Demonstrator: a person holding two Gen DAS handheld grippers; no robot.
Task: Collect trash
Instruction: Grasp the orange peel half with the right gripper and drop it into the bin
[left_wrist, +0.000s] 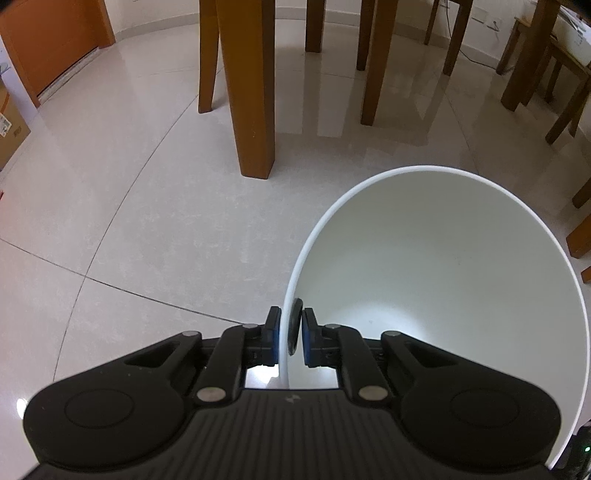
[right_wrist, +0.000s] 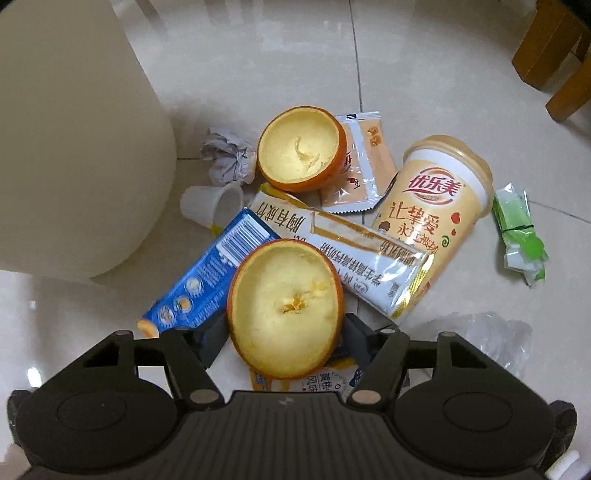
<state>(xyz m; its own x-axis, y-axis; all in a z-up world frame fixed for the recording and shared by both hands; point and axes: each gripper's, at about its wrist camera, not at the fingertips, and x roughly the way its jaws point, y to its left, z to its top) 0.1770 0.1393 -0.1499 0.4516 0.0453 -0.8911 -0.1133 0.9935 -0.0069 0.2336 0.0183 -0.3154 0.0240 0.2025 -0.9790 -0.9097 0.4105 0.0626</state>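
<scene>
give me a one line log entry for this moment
left: shut on bin rim | right: shut on peel | pile: on floor

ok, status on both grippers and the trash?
Left gripper shut on white bin rim. Right gripper shut on orange peel half. Litter pile beyond, milk tea cup included.

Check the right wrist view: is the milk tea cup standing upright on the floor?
No, the milk tea cup lies on its side on the tiled floor, partly under a white wrapper.
</scene>
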